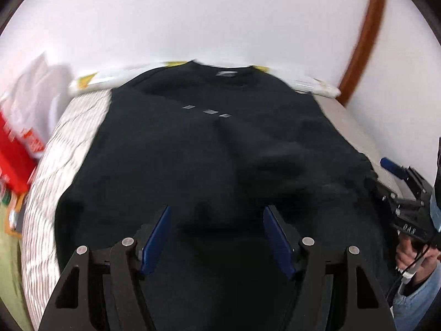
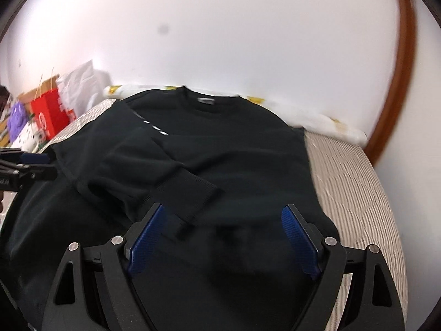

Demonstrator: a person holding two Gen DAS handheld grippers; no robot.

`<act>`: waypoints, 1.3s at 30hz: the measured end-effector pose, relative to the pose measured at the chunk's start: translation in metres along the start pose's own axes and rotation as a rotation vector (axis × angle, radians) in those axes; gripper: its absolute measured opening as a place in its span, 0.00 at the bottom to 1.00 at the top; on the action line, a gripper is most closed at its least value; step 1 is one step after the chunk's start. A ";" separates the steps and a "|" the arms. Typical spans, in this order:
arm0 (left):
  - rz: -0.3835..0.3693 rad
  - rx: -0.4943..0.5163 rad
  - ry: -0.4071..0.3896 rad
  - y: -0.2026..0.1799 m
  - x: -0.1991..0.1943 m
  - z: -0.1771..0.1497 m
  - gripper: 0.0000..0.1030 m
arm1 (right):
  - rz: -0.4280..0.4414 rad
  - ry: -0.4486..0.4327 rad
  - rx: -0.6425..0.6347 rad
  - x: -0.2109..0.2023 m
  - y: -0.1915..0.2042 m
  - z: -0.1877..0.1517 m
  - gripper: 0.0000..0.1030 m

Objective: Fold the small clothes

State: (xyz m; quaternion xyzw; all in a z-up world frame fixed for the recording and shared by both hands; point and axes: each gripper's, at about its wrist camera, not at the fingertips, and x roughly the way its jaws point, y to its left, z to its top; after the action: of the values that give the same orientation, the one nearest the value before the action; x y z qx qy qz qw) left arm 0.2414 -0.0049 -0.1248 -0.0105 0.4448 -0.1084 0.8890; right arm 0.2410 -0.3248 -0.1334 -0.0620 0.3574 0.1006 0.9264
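A black sweatshirt [image 1: 193, 151] lies spread on a quilted bed, collar toward the far wall, with small grey marks on the chest. In the right wrist view the sweatshirt [image 2: 248, 160] has one sleeve [image 2: 176, 176] folded across its body. My left gripper [image 1: 216, 215] is open and empty over the hem. My right gripper [image 2: 223, 215] is open and empty over the hem, near the sleeve cuff. The right gripper also shows at the right edge of the left wrist view [image 1: 405, 193], and the left gripper at the left edge of the right wrist view [image 2: 24, 165].
The quilted bed cover [image 2: 355, 193] runs to a white wall, with a white and yellow pillow [image 2: 317, 121] along the far edge. A red bag [image 2: 51, 113] and white bags stand at the left. A brown wooden frame [image 2: 399, 82] curves at the right.
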 end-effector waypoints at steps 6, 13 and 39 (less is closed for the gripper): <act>-0.074 0.123 0.009 -0.064 0.024 0.017 0.65 | -0.050 0.022 0.058 -0.007 -0.031 -0.021 0.65; -0.119 0.244 0.077 -0.111 0.066 0.016 0.65 | -0.047 0.063 0.133 -0.015 -0.058 -0.041 0.56; -0.052 -0.096 -0.227 0.049 -0.020 0.032 0.08 | -0.056 0.045 0.103 -0.024 -0.025 -0.013 0.56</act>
State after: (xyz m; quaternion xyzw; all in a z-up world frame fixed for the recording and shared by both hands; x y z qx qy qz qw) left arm 0.2643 0.0448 -0.0952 -0.0767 0.3458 -0.1080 0.9289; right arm 0.2213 -0.3546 -0.1259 -0.0263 0.3811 0.0546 0.9225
